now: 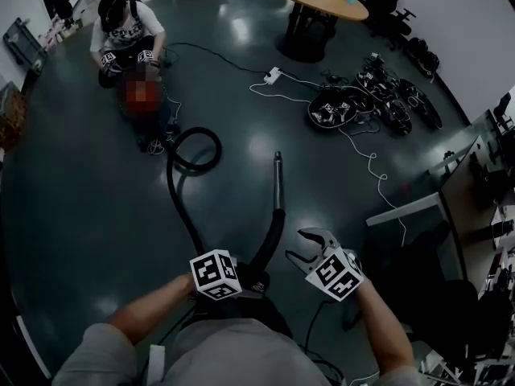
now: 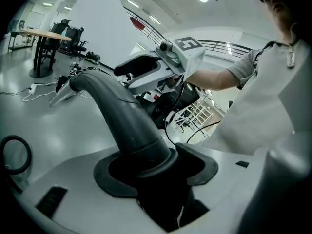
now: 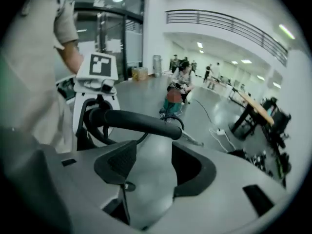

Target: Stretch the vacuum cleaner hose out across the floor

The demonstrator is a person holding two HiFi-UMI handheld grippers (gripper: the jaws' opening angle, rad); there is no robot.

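Left gripper point(image 2: 156, 172) is pinching the thick bent handle point(image 2: 124, 123) at the near end of the hose point(image 1: 183, 215). Right gripper point(image 3: 153, 155) is spread wide with nothing between its jaws, just beside that handle. From the handle the metal wand point(image 1: 278, 179) points out over the dark floor point(image 1: 88, 215). The hose itself runs away from us and curls into one full loop point(image 1: 219, 147) before heading toward the seated person point(image 1: 129, 34). We cannot read what its far end joins. Our main worry is that loop: a straight pull could draw it tight into a kink instead of letting it unroll. Second, the whole load hangs on one grip around a smooth, tapering tube. With the other gripper off it, we judge the handle could twist or slide in the jaws and the wand could swing. Third, white cables and a power strip point(image 1: 272, 75) lie beyond the wand tip, and a wide sweep could hook them. A hard tug could also jerk the far end toward the person.
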